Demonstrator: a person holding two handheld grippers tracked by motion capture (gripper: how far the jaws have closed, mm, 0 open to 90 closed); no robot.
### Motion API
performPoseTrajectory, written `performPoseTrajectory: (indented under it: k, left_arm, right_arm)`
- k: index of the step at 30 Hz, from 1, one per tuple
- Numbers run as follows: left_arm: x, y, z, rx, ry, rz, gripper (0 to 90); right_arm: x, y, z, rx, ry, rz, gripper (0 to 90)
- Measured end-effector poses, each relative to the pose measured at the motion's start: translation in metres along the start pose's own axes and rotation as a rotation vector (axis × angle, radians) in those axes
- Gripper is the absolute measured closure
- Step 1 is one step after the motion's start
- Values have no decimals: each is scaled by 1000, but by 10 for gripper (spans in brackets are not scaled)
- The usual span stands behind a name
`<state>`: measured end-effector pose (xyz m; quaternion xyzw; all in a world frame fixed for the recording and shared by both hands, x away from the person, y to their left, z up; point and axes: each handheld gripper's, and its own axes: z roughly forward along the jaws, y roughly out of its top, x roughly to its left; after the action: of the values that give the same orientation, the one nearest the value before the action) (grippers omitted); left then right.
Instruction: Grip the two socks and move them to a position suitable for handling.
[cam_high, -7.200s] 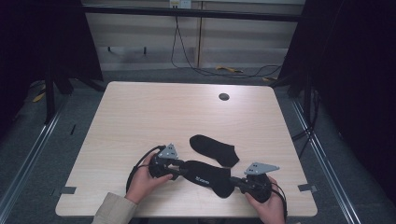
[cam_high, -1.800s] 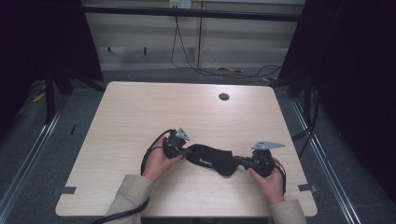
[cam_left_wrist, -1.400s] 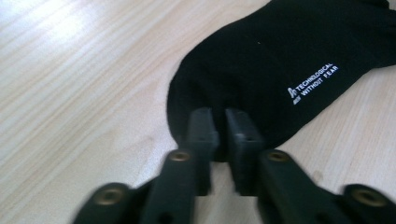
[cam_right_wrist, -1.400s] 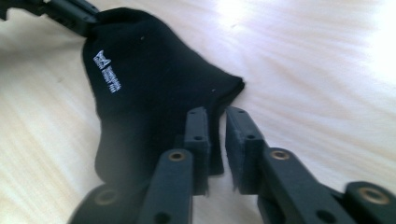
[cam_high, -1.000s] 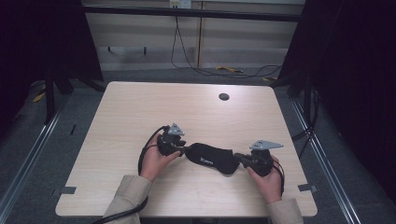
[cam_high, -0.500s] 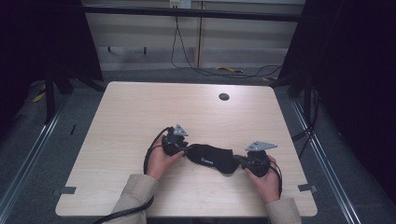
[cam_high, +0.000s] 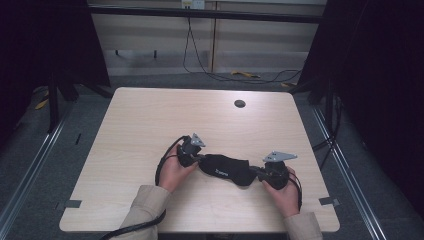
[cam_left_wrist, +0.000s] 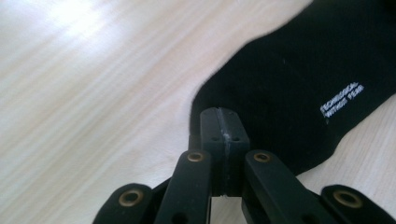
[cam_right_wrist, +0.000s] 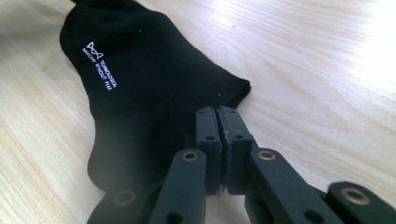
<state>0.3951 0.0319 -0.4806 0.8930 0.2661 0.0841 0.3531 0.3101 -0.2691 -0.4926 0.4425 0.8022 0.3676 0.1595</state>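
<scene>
A black sock (cam_high: 227, 169) with small white lettering lies flat on the wooden table (cam_high: 150, 115) near its front edge, stretched between my two grippers. My left gripper (cam_high: 198, 159) is at its left end. In the left gripper view (cam_left_wrist: 219, 114) the jaws have just been closing and now meet on the sock's edge (cam_left_wrist: 289, 84). My right gripper (cam_high: 257, 171) is at the sock's right end. In the right gripper view (cam_right_wrist: 217, 112) its jaws are shut, pinching the hem of the sock (cam_right_wrist: 140, 93). A hand holds each gripper.
A dark round grommet (cam_high: 239, 103) sits in the tabletop at the back. The left gripper's cable (cam_high: 161, 165) loops over the table beside the left hand. Bare wood stretches behind and to the left of the sock. Dark floor and rails surround the table.
Several seconds ago a second black sock lay apart behind the one between the grippers; now a single dark shape lies between them. Over the last second both hands have hardly shifted.
</scene>
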Motion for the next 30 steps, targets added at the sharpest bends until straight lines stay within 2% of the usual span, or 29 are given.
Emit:
performPoseTrajectory:
  k: [4,7,11,12,16,18,21,24,25,27,29,30]
  left_arm:
    - [5,4,-11,-29,24,-24,900]
    - [2,2,-6,-6,-3,-16,890]
    - [-7,-1,6,-20,-53,-17,807]
    - [-9,-1,8,-12,-53,-8,799]
    - [-12,1,6,-49,-51,-27,755]
    - [-13,1,7,-28,-52,-8,737]
    - [-14,-3,12,-4,-33,9,731]
    - [-14,-4,13,-11,-26,1,724]
    - [-13,-4,12,-12,-16,2,718]
    - [-7,-4,8,11,29,14,732]
    - [-2,-6,6,16,63,3,738]
    - [1,-8,5,14,52,-13,739]
  right_arm:
    - [-1,0,0,-2,4,1,874]
    - [-1,0,1,-3,4,3,874]
    - [0,0,1,-2,-1,4,875]
    - [0,0,1,-3,-1,6,874]
    - [-1,0,1,-4,2,6,874]
    - [0,0,1,-5,2,5,874]
    - [-1,0,1,-5,4,11,875]
    - [0,0,1,-6,3,8,874]
    - [0,0,1,-6,2,7,874]
    - [-1,0,1,-7,5,8,874]
    - [-1,-1,1,-8,7,8,874]
    - [-1,-1,1,-7,9,7,874]
